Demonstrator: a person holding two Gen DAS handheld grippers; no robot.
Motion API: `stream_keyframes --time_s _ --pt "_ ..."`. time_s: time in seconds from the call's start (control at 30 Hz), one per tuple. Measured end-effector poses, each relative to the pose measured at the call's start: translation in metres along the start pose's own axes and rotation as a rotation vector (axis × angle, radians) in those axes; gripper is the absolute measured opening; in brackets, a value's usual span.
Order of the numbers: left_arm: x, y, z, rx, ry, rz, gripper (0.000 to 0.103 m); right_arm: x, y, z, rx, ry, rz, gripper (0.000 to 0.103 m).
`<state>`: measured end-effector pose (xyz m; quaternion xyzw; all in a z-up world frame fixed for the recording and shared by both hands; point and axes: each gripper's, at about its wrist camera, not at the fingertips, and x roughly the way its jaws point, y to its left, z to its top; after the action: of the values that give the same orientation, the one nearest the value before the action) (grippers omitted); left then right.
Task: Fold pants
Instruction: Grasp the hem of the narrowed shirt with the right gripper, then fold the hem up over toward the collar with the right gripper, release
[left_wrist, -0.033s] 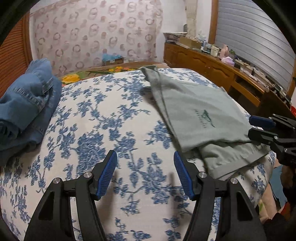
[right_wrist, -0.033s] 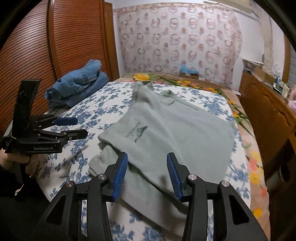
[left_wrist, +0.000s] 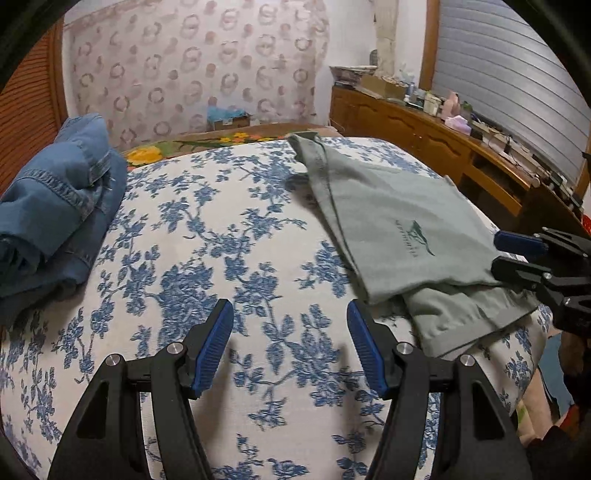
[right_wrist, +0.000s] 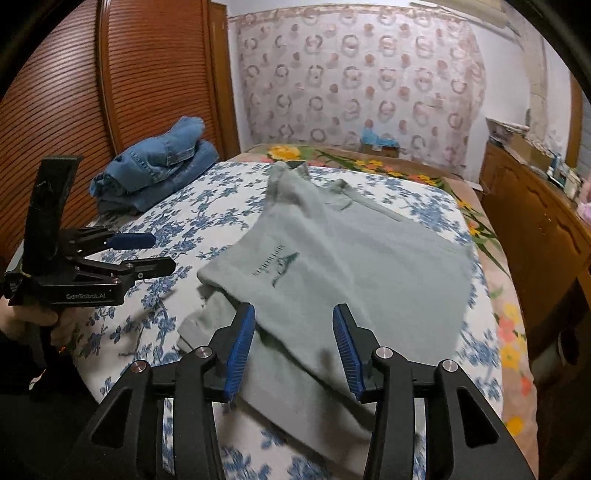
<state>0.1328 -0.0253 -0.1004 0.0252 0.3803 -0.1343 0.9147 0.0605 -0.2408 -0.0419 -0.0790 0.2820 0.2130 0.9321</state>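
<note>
On the left, the left gripper (left_wrist: 290, 349) hovers with jaws apart and empty over the blue-flowered white bedspread (left_wrist: 221, 258). To its right lie the pale green cotton pants (right_wrist: 332, 266), partly folded. The right gripper (right_wrist: 293, 347) hangs above their near edge, jaws opening, pressing nothing. A fold seems just released; next calls for regrasping an edge.

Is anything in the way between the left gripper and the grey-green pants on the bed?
Nothing visible. Only bare flowered bedspread lies between the open left gripper and the pants. The jeans sit off to the other side. The right gripper is opening, empty, above the pants.
</note>
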Motion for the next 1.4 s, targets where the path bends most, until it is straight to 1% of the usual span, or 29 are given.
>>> stream_keyframes --time_s 0.07,0.3,0.43,0.63,0.83,0.9,0.93,0.97,1.17,1.2,1.23,1.27,1.33,1.37,1.4 --pt "-0.002 0.003 0.0 -0.008 -0.011 -0.002 0.073 0.007 0.002 0.005 -0.017 0.009 0.011 0.046" --pt "-0.011 0.013 0.003 -0.025 -0.044 0.01 0.073 0.031 0.013 0.019 -0.073 0.036 0.045 0.046" --pt "-0.012 0.024 0.004 -0.051 -0.045 0.016 0.073 0.041 0.018 0.025 -0.108 0.045 0.08 0.046" --pt "-0.014 0.032 0.003 -0.071 -0.05 -0.004 0.074 0.064 0.032 0.033 -0.175 0.079 0.102 0.046" --pt "-0.017 0.038 0.002 -0.085 -0.057 -0.021 0.074 0.084 0.038 0.037 -0.212 0.114 0.097 0.046" --pt "-0.019 0.04 0.002 -0.095 -0.069 -0.019 0.092 0.087 0.038 0.037 -0.219 0.119 0.093 0.046" --pt "-0.02 0.042 0.002 -0.1 -0.079 -0.019 0.097 0.088 0.038 0.037 -0.221 0.121 0.092 0.046" --pt "-0.022 0.043 0.002 -0.106 -0.09 -0.022 0.098 0.09 0.039 0.037 -0.224 0.123 0.09 0.046" --pt "-0.024 0.046 0.003 -0.109 -0.094 -0.01 0.098 0.092 0.048 0.035 -0.266 0.12 0.069 0.045" --pt "-0.024 0.046 0.003 -0.109 -0.094 -0.009 0.098 0.091 0.048 0.035 -0.271 0.116 0.066 0.039" --pt "-0.023 0.047 0.003 -0.107 -0.093 -0.006 0.098 0.091 0.049 0.035 -0.274 0.113 0.065 0.03" --pt "-0.023 0.046 0.003 -0.104 -0.091 -0.003 0.098 0.091 0.049 0.036 -0.276 0.11 0.063 0.027" --pt "-0.022 0.045 0.002 -0.098 -0.085 0.002 0.098 0.086 0.047 0.037 -0.267 0.095 0.067 0.008" --pt "-0.021 0.045 0.002 -0.098 -0.083 0.002 0.098 0.083 0.045 0.037 -0.257 0.083 0.073 0.008" --pt "-0.021 0.045 0.001 -0.099 -0.082 0.001 0.098 0.079 0.043 0.039 -0.248 0.068 0.076 0.006"
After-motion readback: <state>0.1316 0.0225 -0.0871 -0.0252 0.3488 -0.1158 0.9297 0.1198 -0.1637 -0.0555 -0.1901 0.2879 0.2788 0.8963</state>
